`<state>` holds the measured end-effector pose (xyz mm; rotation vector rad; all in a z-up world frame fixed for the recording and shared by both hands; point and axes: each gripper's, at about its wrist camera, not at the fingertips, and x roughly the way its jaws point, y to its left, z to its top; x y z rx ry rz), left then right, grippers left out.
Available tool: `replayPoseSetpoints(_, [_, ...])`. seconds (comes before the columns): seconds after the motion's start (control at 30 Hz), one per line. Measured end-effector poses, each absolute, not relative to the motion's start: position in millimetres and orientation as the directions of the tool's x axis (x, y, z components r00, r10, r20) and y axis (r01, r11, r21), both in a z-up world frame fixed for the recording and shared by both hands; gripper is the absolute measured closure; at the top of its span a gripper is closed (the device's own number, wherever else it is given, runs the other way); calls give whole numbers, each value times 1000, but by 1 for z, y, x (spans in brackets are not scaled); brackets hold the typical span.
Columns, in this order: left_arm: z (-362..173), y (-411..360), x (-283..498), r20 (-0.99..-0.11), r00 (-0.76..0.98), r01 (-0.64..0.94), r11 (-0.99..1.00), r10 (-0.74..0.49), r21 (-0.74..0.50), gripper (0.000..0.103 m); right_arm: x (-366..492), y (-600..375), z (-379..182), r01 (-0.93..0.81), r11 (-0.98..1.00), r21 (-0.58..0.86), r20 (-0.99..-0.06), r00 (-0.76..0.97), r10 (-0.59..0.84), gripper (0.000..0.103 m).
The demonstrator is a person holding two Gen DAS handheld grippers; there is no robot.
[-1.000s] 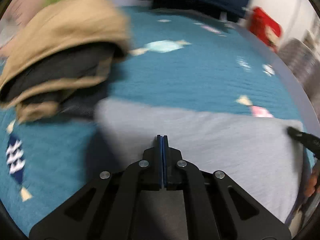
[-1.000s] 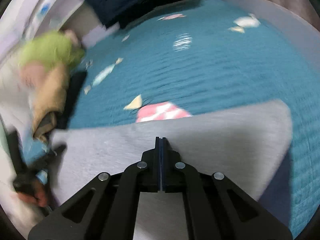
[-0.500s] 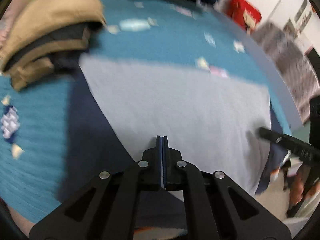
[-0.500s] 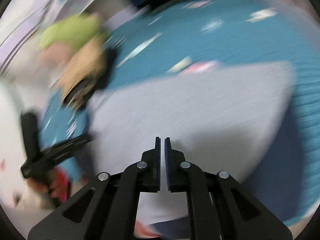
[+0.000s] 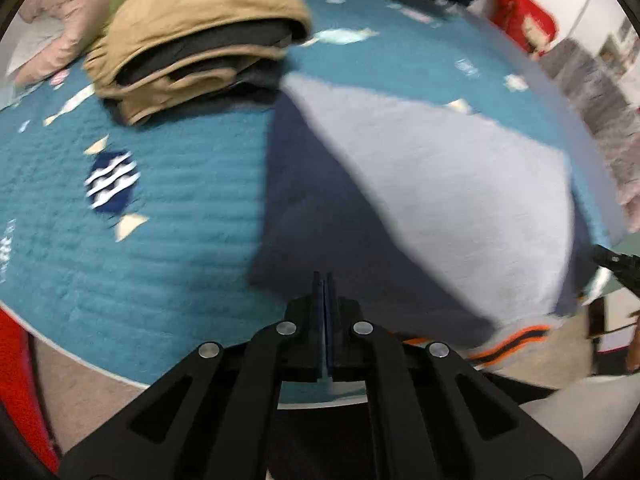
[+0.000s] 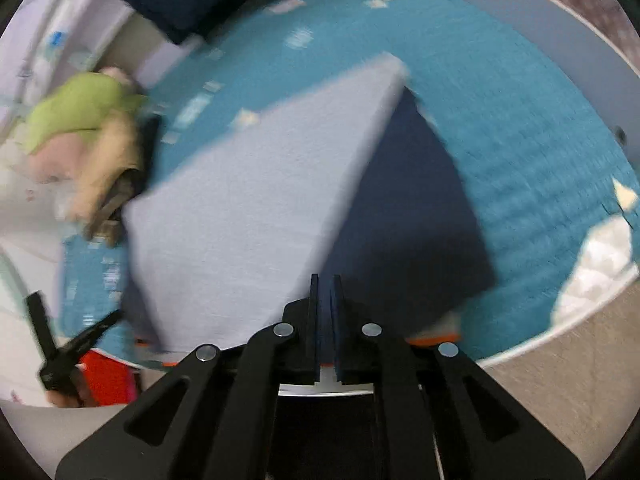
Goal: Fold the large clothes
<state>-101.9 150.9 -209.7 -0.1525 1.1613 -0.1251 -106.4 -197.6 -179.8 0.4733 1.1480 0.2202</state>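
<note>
Already we have a tan and dark pile (image 5: pixel 192 40) of folded clothes sitting at the far side of the teal bedspread (image 5: pixel 160 208), and just beside it the grey garment (image 5: pixel 440 184) lies flat, folded over on itself, its orange-striped hem (image 5: pixel 516 340) hanging at the near edge of the bed. Our left gripper (image 5: pixel 325 280) has its jaws pressed together with no cloth between them, while the right gripper (image 6: pixel 325 284) shows a narrow gap that is widening, also empty. We judge at least one more fold remains for the grey piece.
</note>
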Motion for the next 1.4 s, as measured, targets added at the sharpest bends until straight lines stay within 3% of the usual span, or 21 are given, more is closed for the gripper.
replayPoseSetpoints(0.13, [-229, 109, -97, -897, 261, 121, 934, -356, -336, 100, -88, -137, -201, -50, 823, 566, -791, 247, 560, 97])
replayPoseSetpoints(0.23, [-248, 90, -97, -936, 177, 177, 945, -306, -276, 101, -86, -120, -235, -49, 880, 473, -876, 78, 476, 97])
replayPoseSetpoints(0.27, [-247, 93, -97, -931, 177, 173, 941, -319, -290, 101, -88, -126, -242, -37, 885, 464, -883, 58, 466, 103])
replayPoseSetpoints(0.33, [-247, 102, -99, -939, 159, 146, 948, -306, -284, 101, -93, -147, -242, 24, 854, 519, -854, 47, 518, 103])
replayPoseSetpoints(0.4, [-244, 109, -109, -961, 159, 145, 968, -227, -205, 101, -97, -154, -235, 11, 884, 467, -884, 50, 466, 101])
replayPoseSetpoints(0.43, [-241, 111, -111, -964, 163, 147, 971, -212, -189, 100, -100, -160, -223, -3, 894, 448, -892, 75, 447, 96])
replayPoseSetpoints(0.6, [-229, 125, -115, -959, 186, 108, 975, -212, -194, 93, -107, -212, -183, 106, 869, 483, -860, 243, 448, 96])
replayPoseSetpoints(0.63, [-228, 126, -114, -962, 186, 105, 978, -197, -180, 91, -106, -223, -177, 145, 875, 461, -868, 278, 412, 93])
replayPoseSetpoints(0.67, [-227, 125, -111, -964, 188, 101, 980, -189, -173, 90, -105, -235, -177, 180, 880, 439, -877, 296, 377, 79])
replayPoseSetpoints(0.7, [-224, 124, -107, -962, 194, 94, 979, -194, -178, 88, -105, -244, -179, 219, 880, 422, -885, 310, 347, 57])
replayPoseSetpoints(0.73, [-221, 120, -95, -960, 197, 93, 979, -198, -182, 83, -104, -260, -181, 274, 868, 414, -890, 323, 322, 47])
replayPoseSetpoints(0.77, [-220, 118, -88, -959, 203, 96, 979, -198, -181, 71, -103, -269, -183, 304, 857, 416, -889, 334, 314, 39])
replayPoseSetpoints(0.8, [-218, 114, -83, -956, 219, 108, 979, -192, -172, 60, -103, -281, -186, 332, 841, 428, -885, 346, 313, 38])
replayPoseSetpoints(0.83, [-215, 109, -77, -952, 243, 118, 980, -185, -160, 40, -101, -281, -190, 343, 833, 434, -883, 347, 317, 36])
replayPoseSetpoints(0.87, [-210, 105, -73, -945, 274, 128, 981, -179, -149, 31, -102, -287, -194, 356, 825, 439, -882, 346, 320, 31])
replayPoseSetpoints(0.97, [-198, 94, -63, -926, 325, 157, 976, -194, -149, 21, -101, -302, -213, 403, 793, 457, -880, 330, 340, 27])
replayPoseSetpoints(1.1, [-194, 80, -46, -915, 344, 153, 974, -210, -166, 21, -100, -305, -242, 428, 730, 532, -846, 291, 446, 27])
replayPoseSetpoints(1.23, [-190, 75, -37, -911, 362, 153, 976, -199, -153, 18, -114, -324, -236, 437, 661, 610, -792, 337, 509, 24])
replayPoseSetpoints(1.33, [-189, 78, -34, -912, 362, 150, 978, -194, -148, 18, -128, -341, -244, 451, 549, 704, -701, 314, 640, 25])
replayPoseSetpoints(1.4, [-185, 81, -35, -908, 371, 156, 977, -193, -144, 18, -132, -340, -247, 451, 548, 704, -699, 302, 648, 24])
